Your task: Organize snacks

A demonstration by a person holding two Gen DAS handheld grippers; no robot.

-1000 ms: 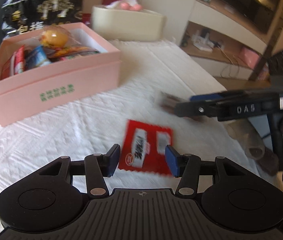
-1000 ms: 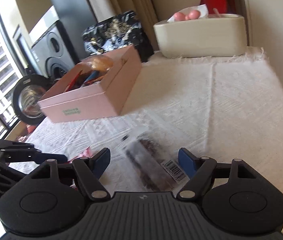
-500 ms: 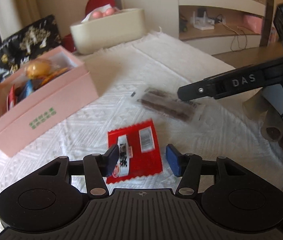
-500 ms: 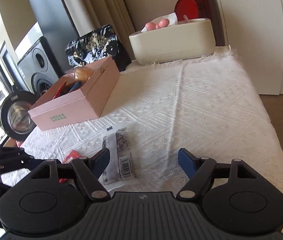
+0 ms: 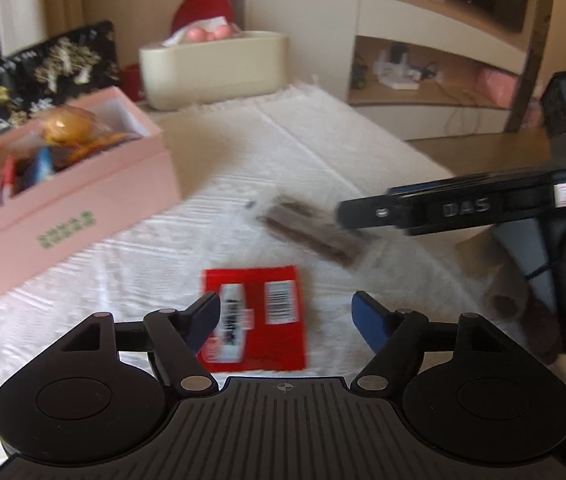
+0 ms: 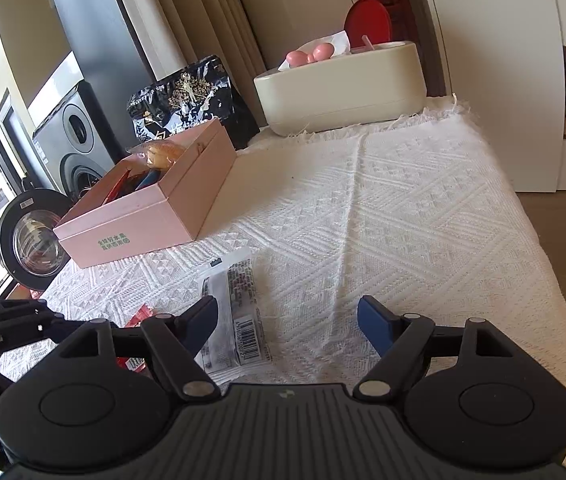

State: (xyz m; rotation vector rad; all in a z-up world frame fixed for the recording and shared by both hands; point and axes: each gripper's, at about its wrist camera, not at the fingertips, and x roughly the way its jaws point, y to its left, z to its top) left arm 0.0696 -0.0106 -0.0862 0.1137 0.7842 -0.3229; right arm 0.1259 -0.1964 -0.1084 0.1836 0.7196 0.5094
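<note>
A red snack packet (image 5: 255,316) lies flat on the white cloth between the fingers of my left gripper (image 5: 286,300). Its jaws are opening and the pads stand clear of the packet. A brown snack in a clear wrapper (image 5: 311,232) lies further out, with my right gripper (image 5: 363,214) reaching over it from the right. In the right wrist view that wrapped snack (image 6: 235,308) rests beside the left finger of my right gripper (image 6: 287,304), which is open and holds nothing. The pink box (image 6: 143,216), open-topped and holding several snacks, stands at the left.
A cream container (image 6: 343,88) and a black patterned bag (image 6: 187,96) stand at the back of the table. A speaker (image 6: 71,132) is beyond the left side. The cloth's right edge (image 6: 543,260) drops to the floor, with shelves (image 5: 423,80) beyond.
My left jaws have spread wider over the red packet, which now lies squarely between them. In the right wrist view the wrapped snack has shifted from the middle towards the left finger.
</note>
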